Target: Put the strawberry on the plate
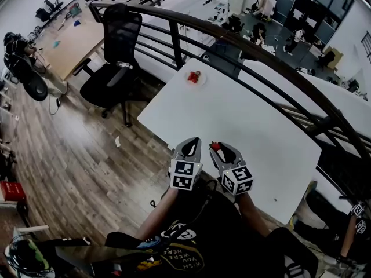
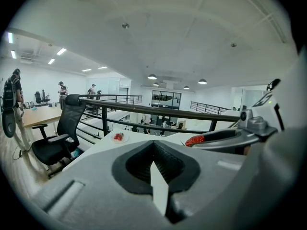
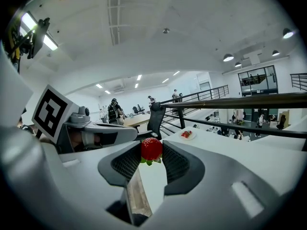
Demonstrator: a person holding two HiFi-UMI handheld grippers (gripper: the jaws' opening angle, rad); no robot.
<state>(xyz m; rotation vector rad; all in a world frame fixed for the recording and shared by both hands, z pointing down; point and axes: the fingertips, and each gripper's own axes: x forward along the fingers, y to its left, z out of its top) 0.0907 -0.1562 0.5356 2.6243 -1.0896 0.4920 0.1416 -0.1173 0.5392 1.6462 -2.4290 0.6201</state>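
A red strawberry [image 3: 151, 149] is pinched between the tips of my right gripper [image 3: 152, 152], which is shut on it above the near part of the white table [image 1: 232, 114]. In the head view that strawberry [image 1: 215, 146] shows at the right gripper [image 1: 217, 148], close beside my left gripper [image 1: 191, 145]. The left gripper [image 2: 153, 143] has its tips together with nothing held. A small white plate [image 1: 196, 78] with red strawberries on it sits at the table's far corner; the same plate [image 2: 118, 137] [image 3: 187, 134] lies well ahead of both grippers.
A black office chair [image 1: 114, 59] stands left of the table on the wooden floor. A dark curved railing [image 1: 255, 45] runs behind the table's far edge. A person [image 1: 353, 225] sits low at the right, and other people stand at the far left.
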